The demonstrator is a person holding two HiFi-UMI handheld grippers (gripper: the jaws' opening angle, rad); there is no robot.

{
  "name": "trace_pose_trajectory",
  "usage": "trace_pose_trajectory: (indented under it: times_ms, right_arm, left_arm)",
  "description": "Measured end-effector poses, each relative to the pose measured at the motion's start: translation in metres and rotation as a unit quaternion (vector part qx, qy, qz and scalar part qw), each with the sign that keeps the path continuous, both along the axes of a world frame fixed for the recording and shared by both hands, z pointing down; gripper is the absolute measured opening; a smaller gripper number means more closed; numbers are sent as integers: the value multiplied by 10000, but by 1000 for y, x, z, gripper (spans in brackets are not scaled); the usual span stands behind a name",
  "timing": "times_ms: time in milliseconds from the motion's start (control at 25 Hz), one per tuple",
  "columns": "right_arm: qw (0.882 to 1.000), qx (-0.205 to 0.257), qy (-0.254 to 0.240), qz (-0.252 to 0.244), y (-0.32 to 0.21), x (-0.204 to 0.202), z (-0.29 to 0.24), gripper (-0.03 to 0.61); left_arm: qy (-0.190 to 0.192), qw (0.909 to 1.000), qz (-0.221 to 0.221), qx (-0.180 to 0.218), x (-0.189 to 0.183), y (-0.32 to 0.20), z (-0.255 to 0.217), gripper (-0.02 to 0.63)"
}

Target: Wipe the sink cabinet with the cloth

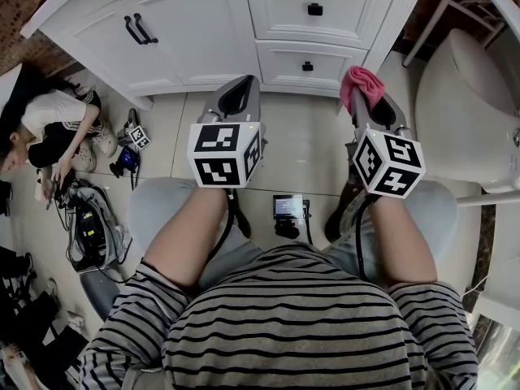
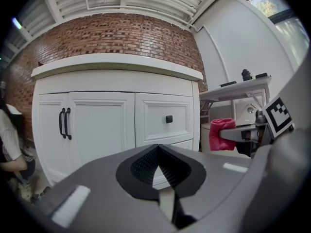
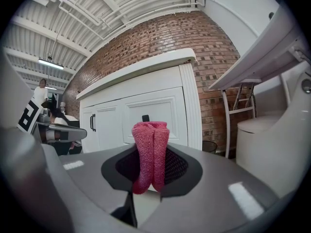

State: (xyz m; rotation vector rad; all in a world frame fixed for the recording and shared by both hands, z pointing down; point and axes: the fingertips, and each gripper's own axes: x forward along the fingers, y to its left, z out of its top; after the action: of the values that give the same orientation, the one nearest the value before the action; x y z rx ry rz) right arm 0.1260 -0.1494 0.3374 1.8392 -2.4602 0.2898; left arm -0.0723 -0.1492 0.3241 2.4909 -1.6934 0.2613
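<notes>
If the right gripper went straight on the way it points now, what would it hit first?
Probably the white drawer front of the sink cabinet, near its black knob, with the pink cloth clamped in the right gripper touching first. Depth is hard to judge.

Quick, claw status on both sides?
Left claw: closed, empty.
Right claw: closed on the pink cloth.
</notes>
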Motion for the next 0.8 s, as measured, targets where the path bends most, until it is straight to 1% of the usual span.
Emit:
trace_pose_trajectory:
  times_ms: [560,800]
  right_arm:
    - [10000,71,29,4,-2,0,-6,92]
    - [9998,145,61,-106,1,-5,-9,91]
  left_arm:
    - [-5,10000,-14,18,-1,-3,-3,-7]
    - [-26,10000,-24,14,0,-1,-1,-8]
